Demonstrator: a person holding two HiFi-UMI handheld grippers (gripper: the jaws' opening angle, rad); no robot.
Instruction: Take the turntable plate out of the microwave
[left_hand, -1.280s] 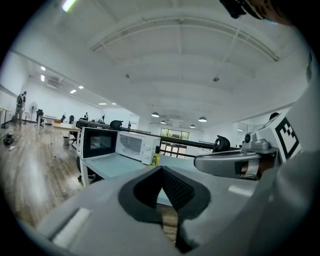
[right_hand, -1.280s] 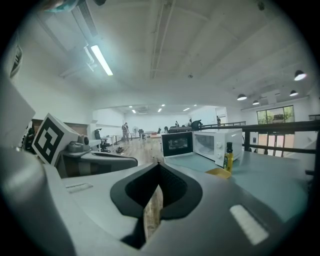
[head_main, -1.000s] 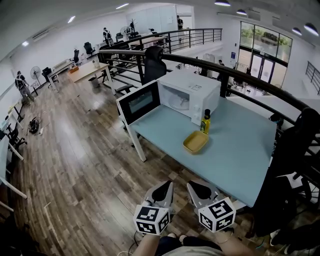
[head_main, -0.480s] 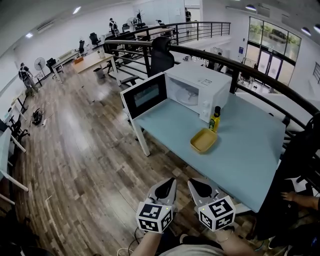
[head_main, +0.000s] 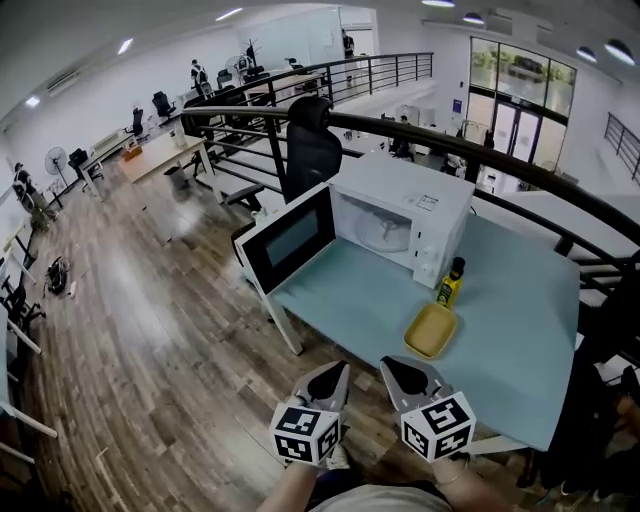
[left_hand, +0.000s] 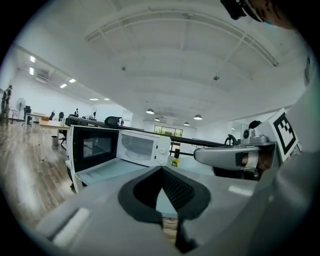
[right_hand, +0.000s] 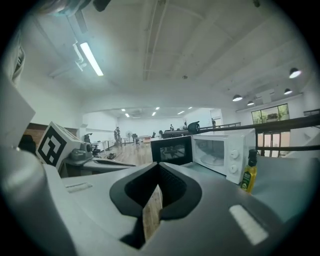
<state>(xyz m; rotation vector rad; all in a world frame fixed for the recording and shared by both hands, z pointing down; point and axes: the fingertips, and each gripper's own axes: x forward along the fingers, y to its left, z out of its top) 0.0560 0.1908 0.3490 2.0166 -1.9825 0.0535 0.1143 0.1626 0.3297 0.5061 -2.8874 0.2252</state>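
Head view: the glass plate (head_main: 385, 232) lies inside the open microwave (head_main: 440, 200) on the table (head_main: 500, 310), well ahead. Left gripper view: the left gripper (left_hand: 161, 172) is closed, empty. Right gripper view: the right gripper (right_hand: 159, 167) likewise. The plate looks heavy, slick and breakable, so its rim is the best place to pinch it

turntable plate (head_main: 385, 232) showed only as a pale disc inside the microwave (head_main: 400, 200) cavity, its edge too faint to trace. bottle (head_main: 451, 283) label was too small to read. the person's forearms (head_main: 297, 486) were cut off by the bottom edge of the head view, behind the left gripper (head_main: 335, 372) and right gripper (head_main: 392, 368).
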